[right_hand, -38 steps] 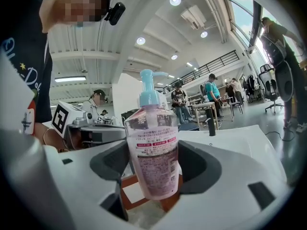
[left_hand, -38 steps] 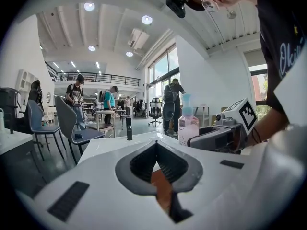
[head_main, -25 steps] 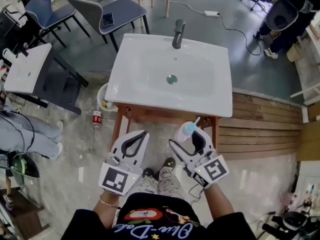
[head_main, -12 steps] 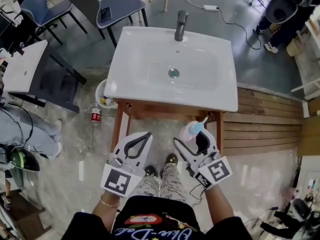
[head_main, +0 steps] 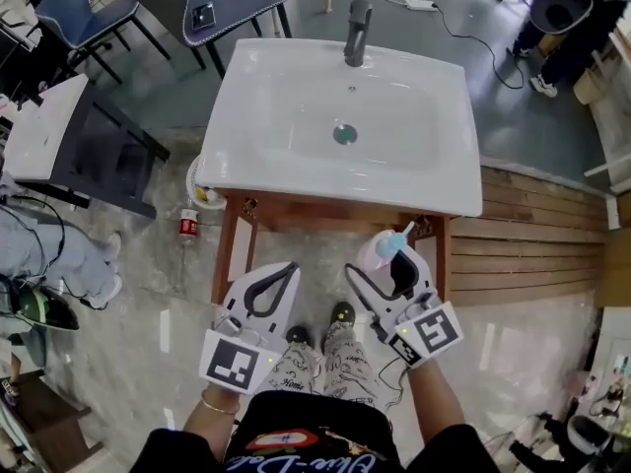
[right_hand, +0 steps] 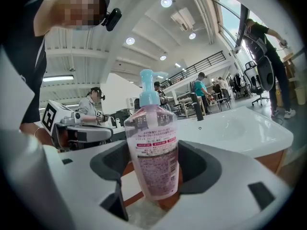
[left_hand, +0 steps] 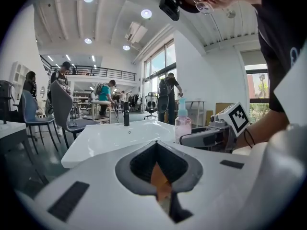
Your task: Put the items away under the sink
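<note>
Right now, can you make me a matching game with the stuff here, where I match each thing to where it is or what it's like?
Things:
1. pump bottle
2. left tool
3. faucet
4. sink

Matches:
A. white, on a wooden stand
B. shut, with nothing in it
C. gripped in the right tool
D. dark, standing at the sink's far edge

Pairs: 1-C, 2-B, 3-D, 4-A

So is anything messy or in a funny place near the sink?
One thing: a small red-labelled bottle sits out on the bare floor, left of the sink stand and near a white basket. I cannot tell whether it stands or lies. Nothing looks spilled or broken.
</note>
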Demonstrator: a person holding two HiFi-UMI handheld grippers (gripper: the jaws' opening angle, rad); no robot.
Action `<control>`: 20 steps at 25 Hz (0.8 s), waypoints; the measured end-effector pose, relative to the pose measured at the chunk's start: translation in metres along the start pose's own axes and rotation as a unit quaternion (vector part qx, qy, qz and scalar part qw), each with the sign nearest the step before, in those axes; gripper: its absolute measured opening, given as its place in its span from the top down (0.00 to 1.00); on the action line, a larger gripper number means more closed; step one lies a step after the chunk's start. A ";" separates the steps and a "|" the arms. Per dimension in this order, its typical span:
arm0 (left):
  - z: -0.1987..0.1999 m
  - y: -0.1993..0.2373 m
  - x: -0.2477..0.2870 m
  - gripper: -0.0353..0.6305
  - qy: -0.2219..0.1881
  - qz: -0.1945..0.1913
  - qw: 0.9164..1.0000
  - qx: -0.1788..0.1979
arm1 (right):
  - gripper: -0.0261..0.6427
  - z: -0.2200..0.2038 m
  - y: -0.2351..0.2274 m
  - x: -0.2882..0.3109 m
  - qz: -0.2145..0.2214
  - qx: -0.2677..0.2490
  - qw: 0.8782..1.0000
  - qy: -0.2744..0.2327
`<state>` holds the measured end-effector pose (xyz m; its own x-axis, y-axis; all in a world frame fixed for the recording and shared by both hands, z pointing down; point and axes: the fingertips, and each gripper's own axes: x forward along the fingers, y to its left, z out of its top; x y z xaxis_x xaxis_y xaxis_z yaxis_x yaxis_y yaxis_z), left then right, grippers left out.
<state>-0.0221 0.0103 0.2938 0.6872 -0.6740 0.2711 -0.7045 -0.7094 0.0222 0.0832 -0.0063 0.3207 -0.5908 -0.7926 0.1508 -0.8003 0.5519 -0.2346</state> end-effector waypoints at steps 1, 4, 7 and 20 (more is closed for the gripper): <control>-0.004 0.000 0.001 0.94 0.001 0.002 1.000 0.002 | 0.48 -0.003 -0.002 0.002 0.001 0.001 1.000 0.000; -0.018 0.003 0.006 0.94 0.007 0.010 1.000 -0.008 | 0.48 -0.012 -0.006 0.007 0.007 0.004 1.000 0.000; -0.030 0.004 0.013 0.94 0.006 0.013 1.000 -0.015 | 0.48 -0.024 -0.012 0.011 0.010 0.004 1.000 0.003; -0.085 0.022 0.041 0.94 -0.006 0.025 0.998 -0.057 | 0.48 -0.071 -0.042 0.025 0.000 0.005 1.000 0.002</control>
<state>-0.0249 -0.0155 0.3875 0.6521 -0.7109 0.2633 -0.7532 -0.6469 0.1188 0.0948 -0.0305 0.4023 -0.5904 -0.7922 0.1544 -0.7998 0.5486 -0.2438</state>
